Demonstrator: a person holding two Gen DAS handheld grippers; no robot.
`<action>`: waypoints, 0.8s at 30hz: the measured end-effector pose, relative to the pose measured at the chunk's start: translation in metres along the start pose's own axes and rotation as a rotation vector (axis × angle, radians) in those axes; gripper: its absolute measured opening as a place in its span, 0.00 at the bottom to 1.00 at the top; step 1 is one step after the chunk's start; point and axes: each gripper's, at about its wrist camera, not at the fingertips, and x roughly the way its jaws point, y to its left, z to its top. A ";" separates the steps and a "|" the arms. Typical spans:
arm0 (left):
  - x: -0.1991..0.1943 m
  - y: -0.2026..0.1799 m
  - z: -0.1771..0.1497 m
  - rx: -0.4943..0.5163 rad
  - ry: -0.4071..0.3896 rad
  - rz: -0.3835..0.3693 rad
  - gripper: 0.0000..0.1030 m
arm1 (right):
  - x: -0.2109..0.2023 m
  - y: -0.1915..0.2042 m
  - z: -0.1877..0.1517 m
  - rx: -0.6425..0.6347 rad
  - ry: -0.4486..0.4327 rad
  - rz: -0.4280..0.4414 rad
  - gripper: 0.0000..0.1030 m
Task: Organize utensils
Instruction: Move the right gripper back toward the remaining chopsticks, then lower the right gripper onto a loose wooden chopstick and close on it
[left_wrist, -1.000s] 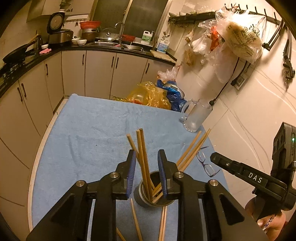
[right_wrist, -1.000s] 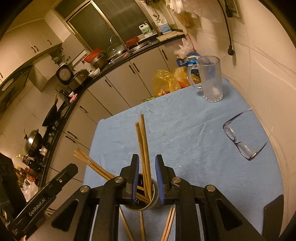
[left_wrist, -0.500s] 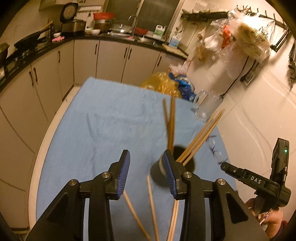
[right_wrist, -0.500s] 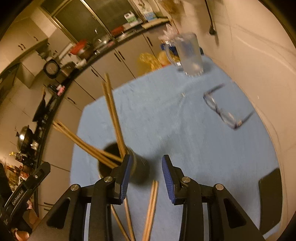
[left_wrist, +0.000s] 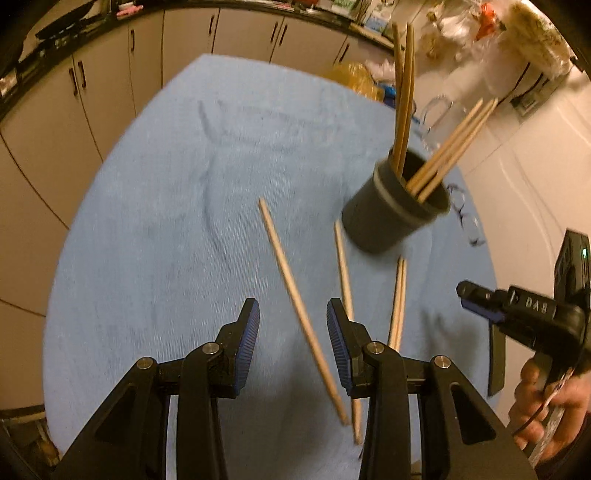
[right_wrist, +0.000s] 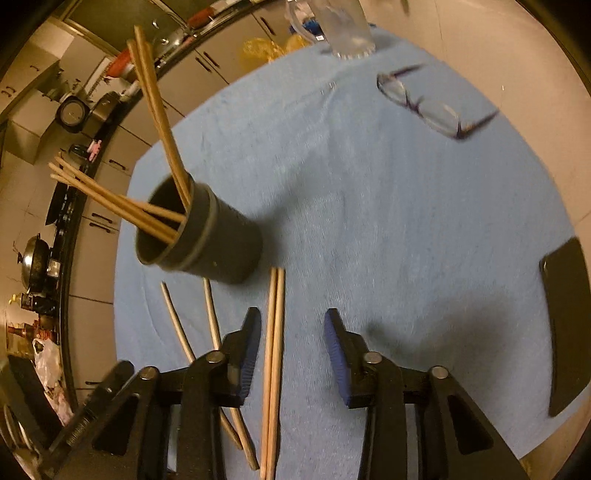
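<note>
A dark round holder with several wooden chopsticks stands on the blue cloth. In the left wrist view my left gripper hangs open low over the cloth. One loose chopstick runs slanted through the gap, untouched by the pads. Another single chopstick and a pair lie to its right. In the right wrist view the holder is up left. My right gripper is closing, with that pair of chopsticks between its jaws near the left pad, not pressed.
Folded glasses and a glass mug sit at the far side of the cloth. A black phone lies by the right edge. Two more loose chopsticks lie left of the right gripper. Kitchen cabinets line the back.
Both grippers have let go of the chopsticks standing in the holder, opened wider, and dropped toward the near side of the cloth over the loose chopsticks.
</note>
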 end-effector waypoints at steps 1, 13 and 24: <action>0.001 0.001 -0.004 0.003 0.007 0.005 0.35 | 0.003 -0.001 -0.001 0.006 0.012 0.001 0.25; -0.010 0.029 -0.028 -0.015 0.033 0.021 0.35 | 0.044 0.002 -0.013 0.034 0.127 -0.008 0.16; -0.019 0.057 -0.040 -0.058 0.030 0.045 0.35 | 0.068 0.018 -0.014 -0.013 0.146 -0.066 0.15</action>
